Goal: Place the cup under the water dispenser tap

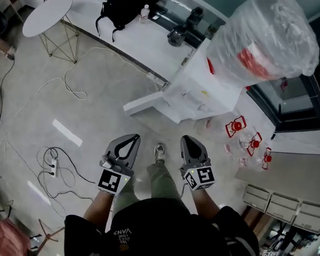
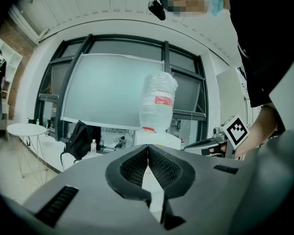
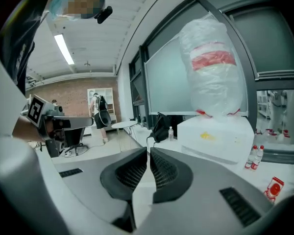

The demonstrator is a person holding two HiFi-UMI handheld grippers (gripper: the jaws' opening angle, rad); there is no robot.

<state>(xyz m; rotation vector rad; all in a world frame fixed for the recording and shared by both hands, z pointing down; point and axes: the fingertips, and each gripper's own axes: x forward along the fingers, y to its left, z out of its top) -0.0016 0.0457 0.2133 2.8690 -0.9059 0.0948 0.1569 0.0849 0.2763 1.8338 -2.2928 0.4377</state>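
Observation:
The white water dispenser (image 1: 202,92) stands ahead to the right, topped by a plastic-wrapped bottle (image 1: 266,33). It also shows in the left gripper view as the dispenser (image 2: 157,137) and in the right gripper view as the dispenser (image 3: 215,131). I see no cup in any view, and the tap is hidden from me. My left gripper (image 1: 132,138) and right gripper (image 1: 188,139) hover side by side over the floor, short of the dispenser. Both are shut with nothing between the jaws, as the left gripper (image 2: 148,146) and right gripper (image 3: 149,151) show close up.
A low white ledge (image 1: 149,41) runs along the windows, with a black backpack (image 1: 129,1) and a small bottle (image 1: 144,12) on it. A round white table (image 1: 48,12) stands far left. Cables (image 1: 53,167) lie on the floor at left. Red-labelled bottles (image 1: 245,137) lie right of the dispenser.

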